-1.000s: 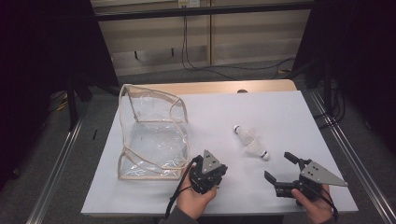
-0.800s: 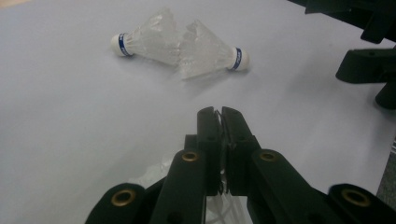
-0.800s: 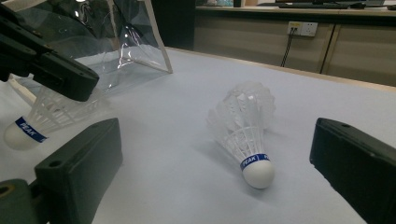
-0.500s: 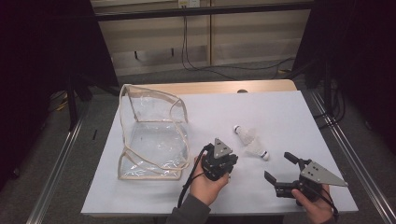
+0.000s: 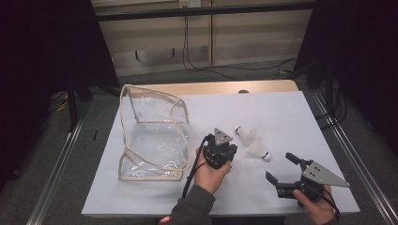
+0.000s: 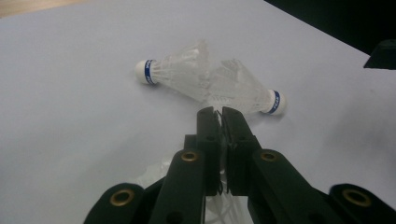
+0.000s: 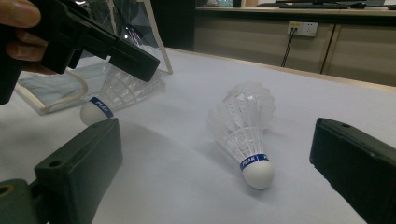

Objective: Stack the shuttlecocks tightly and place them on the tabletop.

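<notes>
you're pinching 1 shuttlecock [image 7: 108, 95] in your left gripper [image 7: 142, 67], jaws pressed together on its feathers, with the cork and blue band hanging down just above the white table [image 5: 291, 112]. looking along those jaws, they're meeting with white feather caught between them.

right ahead of you, 2 more shuttlecocks are lying on the table, feather ends touching, corks pointing apart: the far one [image 5: 244, 134] and the near one [image 5: 258, 150]. your held one is hovering just beside them, between the pair and the clear bag [image 5: 155, 136].

that bag is sitting open at the left of the table and is looking empty from above, though the glare on the plastic is making it hard to be sure.

your right gripper [image 5: 280, 167] is resting low at the near right, jaws spread wide and carrying nothing, pointing at the near shuttlecock.

my read: 2 of 3 are sitting on the table, and the 3rd is the job in hand. what's left is deciding its landing spot and letting go of it cleanly.
</notes>
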A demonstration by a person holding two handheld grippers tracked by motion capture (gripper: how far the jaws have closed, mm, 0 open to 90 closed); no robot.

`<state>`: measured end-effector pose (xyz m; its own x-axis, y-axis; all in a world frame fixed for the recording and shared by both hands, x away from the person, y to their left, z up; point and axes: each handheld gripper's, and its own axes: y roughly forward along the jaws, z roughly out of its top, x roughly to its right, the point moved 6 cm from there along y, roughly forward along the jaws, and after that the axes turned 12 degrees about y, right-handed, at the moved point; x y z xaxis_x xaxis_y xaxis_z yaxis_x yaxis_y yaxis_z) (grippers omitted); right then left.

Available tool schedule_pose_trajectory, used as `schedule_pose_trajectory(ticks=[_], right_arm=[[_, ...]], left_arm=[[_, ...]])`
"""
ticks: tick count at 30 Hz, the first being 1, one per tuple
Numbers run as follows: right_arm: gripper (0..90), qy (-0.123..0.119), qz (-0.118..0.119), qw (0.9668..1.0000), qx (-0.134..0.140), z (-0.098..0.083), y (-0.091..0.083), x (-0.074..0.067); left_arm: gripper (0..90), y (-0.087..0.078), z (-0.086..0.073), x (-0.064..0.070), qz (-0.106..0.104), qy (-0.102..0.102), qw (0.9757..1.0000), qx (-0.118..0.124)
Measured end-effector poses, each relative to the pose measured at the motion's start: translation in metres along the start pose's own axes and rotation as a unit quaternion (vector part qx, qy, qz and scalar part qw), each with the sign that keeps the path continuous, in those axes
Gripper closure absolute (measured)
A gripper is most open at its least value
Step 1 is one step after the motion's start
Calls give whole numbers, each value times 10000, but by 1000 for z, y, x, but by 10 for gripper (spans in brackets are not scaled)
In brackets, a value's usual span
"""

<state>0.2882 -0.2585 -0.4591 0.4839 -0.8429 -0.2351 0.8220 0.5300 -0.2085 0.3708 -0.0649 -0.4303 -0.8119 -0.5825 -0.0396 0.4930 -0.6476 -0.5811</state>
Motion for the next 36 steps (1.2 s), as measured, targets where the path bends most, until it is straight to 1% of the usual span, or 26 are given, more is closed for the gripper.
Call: schedule_pose_trajectory(ticks=[3,4,7,9,14,17,21,23,26,27,28,29,31,32,33,36], right_arm=[[17,6,-4,10000,2,0,0,0],[17,5,-3,10000,6,0,0,0],[17,-1,2,10000,10,0,0,0],[17,6,-7,10000,8,0,0,0],[17,9,-11,10000,10,0,0,1],[17,22,-8,10000,16,0,0,0],[17,22,-5,10000,19,1,0,0],[17,19,-4,10000,15,1,0,0],[17,17,6,10000,20,1,0,0],[17,12,7,10000,17,1,0,0],[17,16,12,10000,17,1,0,0],[17,13,11,10000,19,1,0,0],[17,13,12,10000,18,1,0,0],[17,15,11,10000,19,0,0,0],[17,14,10,10000,15,0,0,0],[17,13,11,10000,16,1,0,0]], left_arm=[[867,3,2,-4,123,19,9999,-53],[866,5,3,-5,150,-6,9999,-50],[865,7,4,-13,266,-19,9996,-81],[864,9,4,-16,297,-90,9995,-60],[863,12,5,-25,415,-128,9990,-54],[861,14,6,-32,510,-76,9986,-83],[852,17,8,-39,671,-75,9977,-88],[848,19,7,-43,769,17,9969,-160],[847,24,4,-46,854,66,9960,-250],[847,25,4,-47,895,70,9957,-243],[847,26,3,-49,917,91,9954,-254],[847,27,3,-50,932,50,9954,-214],[847,29,3,-52,968,83,9950,-230],[847,30,3,-54,982,60,9949,-222],[847,31,3,-55,1006,90,9946,-235],[847,34,3,-57,993,120,9947,-221]])
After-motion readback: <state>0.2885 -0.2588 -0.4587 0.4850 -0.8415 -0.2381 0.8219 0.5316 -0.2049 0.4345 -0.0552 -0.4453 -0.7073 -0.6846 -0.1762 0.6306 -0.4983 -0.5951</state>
